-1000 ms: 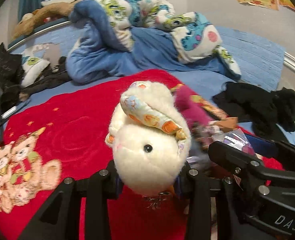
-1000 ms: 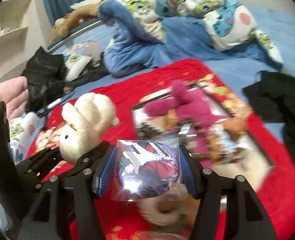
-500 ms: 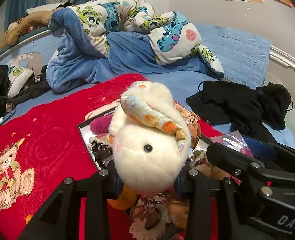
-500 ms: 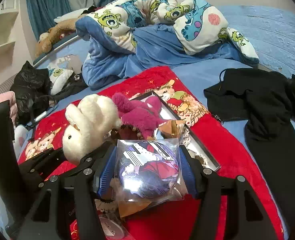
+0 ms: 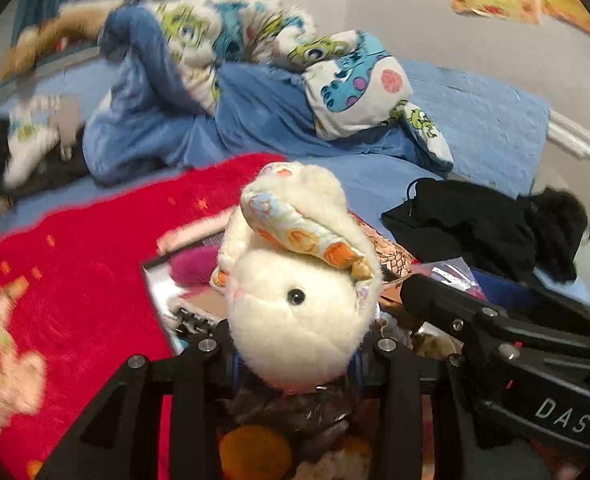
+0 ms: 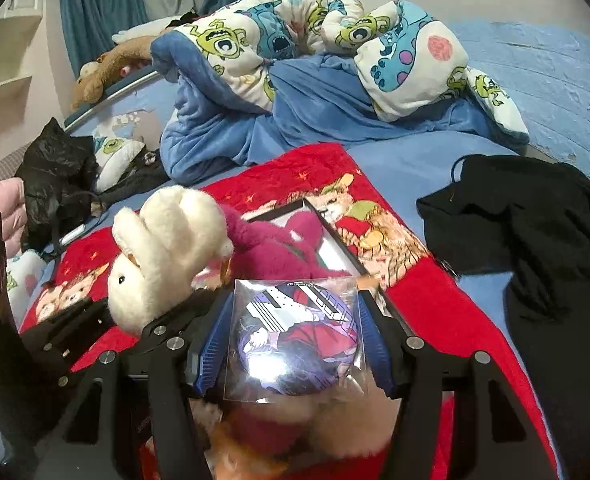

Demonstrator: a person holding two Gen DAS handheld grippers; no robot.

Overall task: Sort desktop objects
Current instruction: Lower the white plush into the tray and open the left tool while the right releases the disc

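My left gripper [image 5: 295, 364] is shut on a white plush rabbit [image 5: 295, 304] with patterned ear linings; the rabbit [image 6: 163, 256] also shows at the left of the right wrist view. My right gripper [image 6: 291, 344] is shut on a round badge in a clear sleeve [image 6: 295, 336]. Both hang over a black-rimmed tray [image 6: 335, 240] on a red blanket [image 5: 95, 260]. In the tray lie a magenta plush toy [image 6: 271, 244] and other small items. The right gripper's body [image 5: 515, 352] shows at the right of the left wrist view.
A black garment [image 6: 535, 240] lies to the right of the red blanket on the blue bed sheet [image 6: 407, 168]. A cartoon-print duvet [image 6: 315, 40] is heaped at the back. A black bag [image 6: 55, 172] and a brown plush [image 6: 107, 68] sit at the far left.
Both grippers have moved across the red blanket to above the tray, each keeping hold of its object. The tray and magenta plush now sit right beneath them.
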